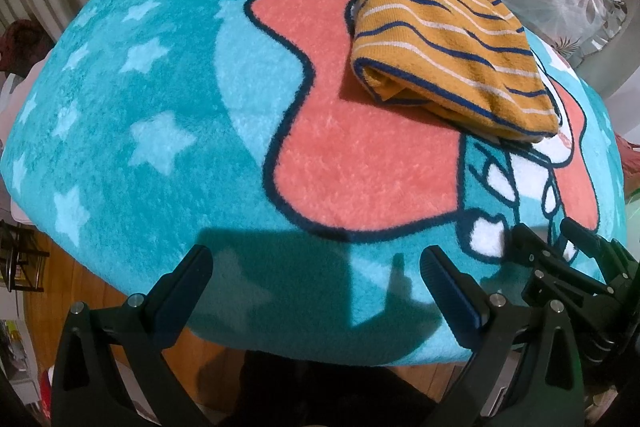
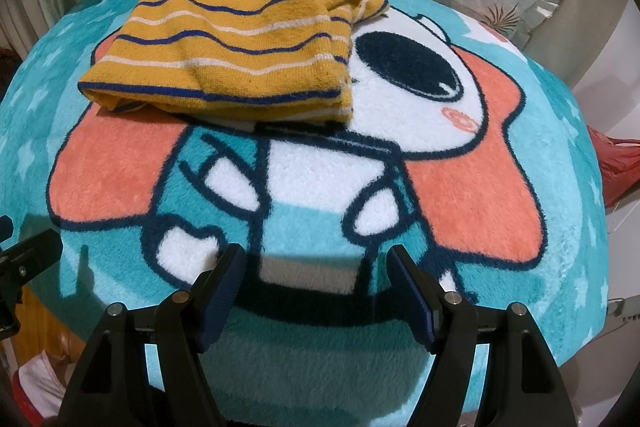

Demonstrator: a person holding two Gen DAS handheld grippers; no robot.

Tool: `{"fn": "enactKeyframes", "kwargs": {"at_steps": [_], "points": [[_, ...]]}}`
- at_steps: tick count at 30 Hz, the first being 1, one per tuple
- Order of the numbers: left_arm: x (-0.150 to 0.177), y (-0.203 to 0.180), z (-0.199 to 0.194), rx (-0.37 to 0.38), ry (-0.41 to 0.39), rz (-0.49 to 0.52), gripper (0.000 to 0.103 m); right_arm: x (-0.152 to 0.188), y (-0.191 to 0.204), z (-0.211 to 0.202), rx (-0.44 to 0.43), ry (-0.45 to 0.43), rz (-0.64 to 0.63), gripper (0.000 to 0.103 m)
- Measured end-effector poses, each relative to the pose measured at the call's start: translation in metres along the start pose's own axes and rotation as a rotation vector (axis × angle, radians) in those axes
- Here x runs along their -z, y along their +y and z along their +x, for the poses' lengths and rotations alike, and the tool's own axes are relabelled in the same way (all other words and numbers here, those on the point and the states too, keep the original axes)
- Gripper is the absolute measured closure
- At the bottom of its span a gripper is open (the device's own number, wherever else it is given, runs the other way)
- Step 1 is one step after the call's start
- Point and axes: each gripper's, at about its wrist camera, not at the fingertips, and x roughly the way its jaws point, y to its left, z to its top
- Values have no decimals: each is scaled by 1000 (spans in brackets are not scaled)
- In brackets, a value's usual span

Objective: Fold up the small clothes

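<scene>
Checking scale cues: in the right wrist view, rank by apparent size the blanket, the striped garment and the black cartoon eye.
1. blanket
2. striped garment
3. black cartoon eye

Folded mustard striped garment (image 2: 240, 43) shows a ribbed, terry-like knit, matt, lying on a plush, fuzzy fleece blanket (image 1: 160, 107), while lower frame the left gripper (image 1: 316, 291) is matt black plastic with shiny metal pins.

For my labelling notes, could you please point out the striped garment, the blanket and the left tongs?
Striped garment (image 2: 240, 39): right wrist view, top layer.
Blanket (image 1: 120, 155): left wrist view, starry teal area.
Left tongs (image 1: 316, 267): left wrist view, between fingertips.
</scene>
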Motion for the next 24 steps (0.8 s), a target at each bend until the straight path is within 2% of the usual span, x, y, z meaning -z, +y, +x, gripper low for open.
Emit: {"fn": "enactKeyframes", "kwargs": {"at_steps": [19,24], "points": [[0,-3,0,10,4,-2,0,1,-3,2,-3,-3,1,25],[0,-7,-3,-10,-6,5,0,-1,-6,2,-9,-4,5,25]]}}
